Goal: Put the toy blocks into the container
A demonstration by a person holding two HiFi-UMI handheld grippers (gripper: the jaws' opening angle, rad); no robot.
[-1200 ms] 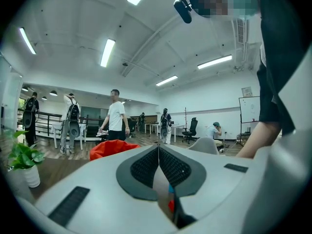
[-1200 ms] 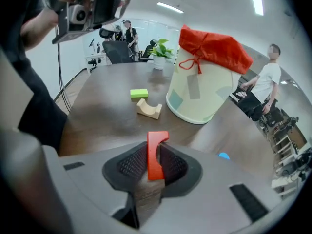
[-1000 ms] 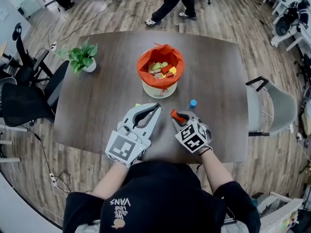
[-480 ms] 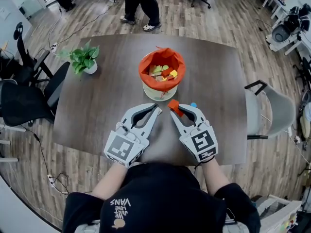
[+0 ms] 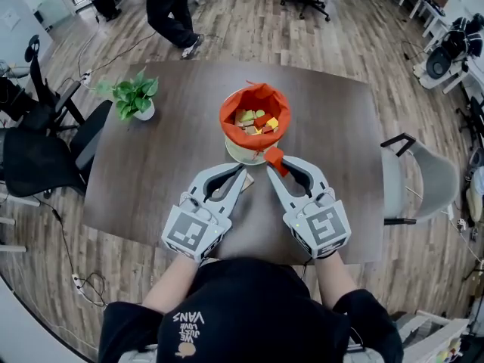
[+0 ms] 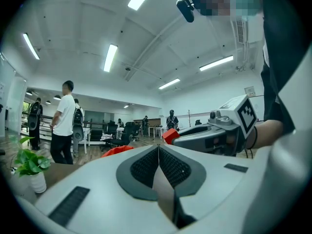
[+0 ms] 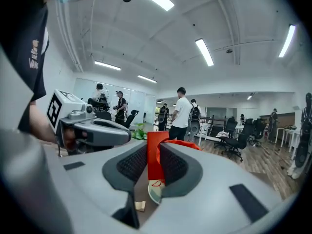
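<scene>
Now the container holds blocks; right hand-held gripper grasps red block, left hand-held gripper clenched.

The table has a dark, matt wood-grain top, and the floor is paler wooden planks with a slight sheen. The container has a smooth cream wall that looks like plastic, lined with a crinkled orange bag of thin cloth or film. The left gripper and right gripper are matt grey plastic with dark ribbed pads, and the red block looks smooth and matt.
</scene>
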